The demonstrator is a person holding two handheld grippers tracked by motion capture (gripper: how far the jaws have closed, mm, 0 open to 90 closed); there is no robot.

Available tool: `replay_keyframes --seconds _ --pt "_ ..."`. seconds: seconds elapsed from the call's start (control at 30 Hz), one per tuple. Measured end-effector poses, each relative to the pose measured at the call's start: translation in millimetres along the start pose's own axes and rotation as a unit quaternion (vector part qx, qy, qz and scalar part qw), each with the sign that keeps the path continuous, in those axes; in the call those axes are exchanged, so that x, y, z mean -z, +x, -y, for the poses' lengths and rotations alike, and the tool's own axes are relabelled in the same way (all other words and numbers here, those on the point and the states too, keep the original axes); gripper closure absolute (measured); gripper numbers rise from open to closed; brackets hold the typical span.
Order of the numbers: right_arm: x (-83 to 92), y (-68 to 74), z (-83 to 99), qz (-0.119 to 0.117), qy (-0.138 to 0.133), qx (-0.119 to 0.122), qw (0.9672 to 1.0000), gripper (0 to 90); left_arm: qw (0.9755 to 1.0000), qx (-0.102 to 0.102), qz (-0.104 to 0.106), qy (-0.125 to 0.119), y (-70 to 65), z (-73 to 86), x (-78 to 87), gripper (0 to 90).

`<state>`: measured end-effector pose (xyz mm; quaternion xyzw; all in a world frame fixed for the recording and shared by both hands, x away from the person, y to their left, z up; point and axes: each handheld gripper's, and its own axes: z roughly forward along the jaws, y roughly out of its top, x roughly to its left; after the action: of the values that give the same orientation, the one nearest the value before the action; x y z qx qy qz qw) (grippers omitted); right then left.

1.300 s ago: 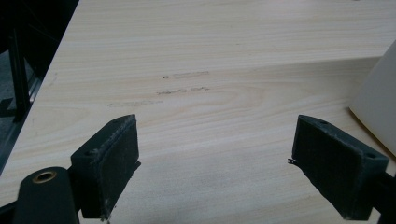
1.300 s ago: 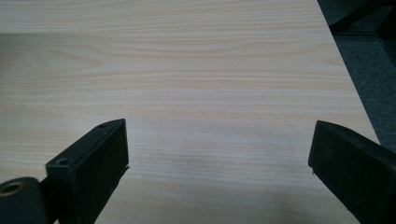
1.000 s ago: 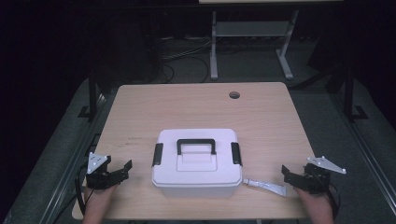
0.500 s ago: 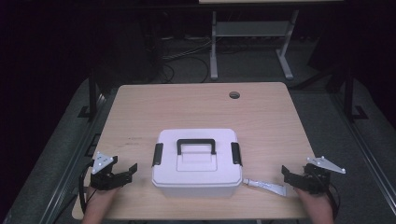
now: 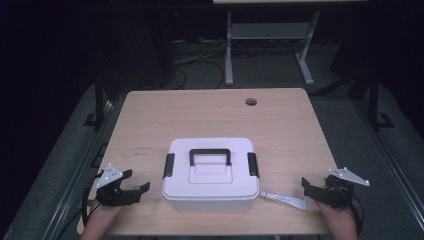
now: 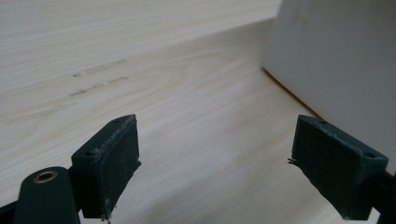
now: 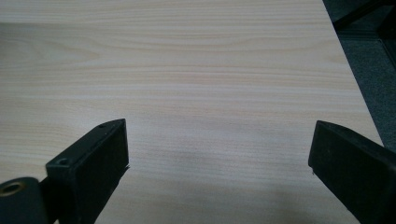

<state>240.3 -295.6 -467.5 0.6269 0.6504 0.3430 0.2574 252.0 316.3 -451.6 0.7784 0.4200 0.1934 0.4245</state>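
1. Your left gripper hangs low over the near left corner of the wooden table, its jaws spread wide with nothing between them. The left gripper view shows bare wood in the gap and the white wall of the box just off the right-hand pad, close but not touching.

2. Your right gripper waits at the near right edge, its jaws also wide apart and empty. The right gripper view shows plain tabletop between them.

3. A white tube lies flat at 9 o'clock from that gripper, cap end toward the box, tail end just short of the jaw tips. It looks placed for an easy pickup.

4. The white lidded storage box sits between your hands, at 3 o'clock from the left gripper. Its black carry handle lies flat on the lid. Black side latches stand at both ends, seemingly clipped down. The lid is on, so whatever is inside is hidden.

5. With a gripper posted at each flank, you seem set to release the latches before lifting the lid.

6. At 12 o'clock, near the far edge, a round cable hole pierces the tabletop.
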Motion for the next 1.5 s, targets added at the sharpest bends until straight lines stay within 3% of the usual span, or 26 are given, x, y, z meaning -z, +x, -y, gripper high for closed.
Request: replay_keyframes --seconds 0.23,0.33,0.53,0.57,0.6,0.83,0.87,0.9,0.93,0.97,1.0,1.07,1.1,1.13,1.17,1.2,1.27,1.3,1.33,1.37,1.4,1.43,1.5 --pt "-0.3 0.3 0.0 0.0 0.002 0.0 1.0 4.5 0.9987 -0.024 0.03 0.032 -1.6 1.2 -1.8 14.2" --pt "-0.6 0.3 -0.2 0.0 0.003 0.001 1.0 4.5 0.9966 -0.039 0.05 0.052 -3.4 -0.4 -2.1 14.3" --pt "0.2 -1.2 0.0 0.002 0.003 0.002 1.0 4.5 0.9951 -0.045 0.066 0.059 -2.6 -6.4 1.1 14.6" --pt "0.6 -2.2 0.0 0.002 0.002 0.001 1.0 4.5 0.9931 -0.052 0.072 0.076 -1.4 -8.0 1.1 14.6" --pt "0.6 -2.2 0.0 0.002 0.002 0.001 1.0 4.5 0.9931 -0.052 0.072 0.076 -1.4 -8.0 1.1 14.6" --pt "0.0 -2.7 -0.9 0.001 0.003 0.0 1.0 4.5 0.9826 -0.069 0.103 0.138 5.6 -18.9 0.4 14.4" --pt "0.1 -3.0 -1.1 0.001 0.002 0.0 1.0 4.5 0.9796 -0.075 0.107 0.152 7.0 -21.2 0.5 14.2" --pt "0.1 -3.0 -1.1 0.001 0.002 0.0 1.0 4.5 0.9783 -0.08 0.108 0.157 7.6 -22.5 0.6 14.2" --pt "0.4 -3.4 -1.2 0.002 0.002 -0.002 1.0 4.5 0.9735 -0.093 0.112 0.176 9.3 -26.1 1.7 13.9" --pt "0.7 -3.8 -1.2 0.002 0.001 -0.002 1.0 4.5 0.9735 -0.093 0.112 0.176 9.3 -26.1 1.7 13.8" --pt "0.7 -3.8 -1.2 0.002 0.001 -0.002 1.0 4.5 0.9715 -0.1 0.113 0.183 10.1 -27.8 2.3 13.8" --pt "0.7 -4.6 -0.9 0.001 0.002 -0.003 1.0 4.5 0.9639 -0.117 0.121 0.206 10.2 -32.0 3.7 13.6" --pt "0.7 -4.6 -0.9 0.001 0.002 -0.003 1.0 4.5 0.9639 -0.117 0.121 0.206 10.2 -32.0 3.7 13.6" --pt "0.8 -4.6 -0.7 0.001 0.003 -0.003 1.0 4.6 0.96 -0.129 0.126 0.215 9.8 -33.4 3.8 13.6" --pt "0.8 -4.6 -0.7 0.001 0.003 -0.004 1.0 4.6 0.9575 -0.135 0.13 0.219 9.5 -34.3 3.8 13.6" --pt "0.8 -4.5 -0.6 0.0 0.003 -0.003 1.0 4.5 0.9519 -0.151 0.135 0.23 7.4 -36.0 3.1 13.6" --pt "0.9 -4.3 -0.7 0.0 0.003 -0.003 1.0 4.5 0.9451 -0.167 0.142 0.242 5.7 -38.4 1.6 13.7" --pt "0.9 -4.3 -0.7 0.0 0.003 -0.003 1.0 4.5 0.9451 -0.167 0.142 0.242 5.7 -38.4 1.6 14.0" --pt "0.9 -4.3 -0.7 0.0 0.003 -0.003 1.0 4.5 0.9404 -0.179 0.144 0.251 4.2 -40.1 0.5 14.0" --pt "0.3 -4.4 -0.6 0.001 0.004 -0.003 1.0 4.5 0.9317 -0.203 0.141 0.266 1.9 -42.3 -2.3 14.7" --pt "0.1 -4.3 -0.6 0.001 0.004 -0.004 1.0 4.5 0.9279 -0.211 0.144 0.271 0.3 -43.3 -3.8 14.8" --pt "-0.1 -4.3 -0.6 0.001 0.005 -0.004 1.0 4.5 0.9265 -0.214 0.146 0.273 -1.8 -44.1 -5.2 14.7" --pt "-0.1 -4.4 -1.0 -0.001 0.006 -0.003 1.0 4.6 0.9187 -0.228 0.151 0.285 -4.5 -47.1 -7.5 14.7"
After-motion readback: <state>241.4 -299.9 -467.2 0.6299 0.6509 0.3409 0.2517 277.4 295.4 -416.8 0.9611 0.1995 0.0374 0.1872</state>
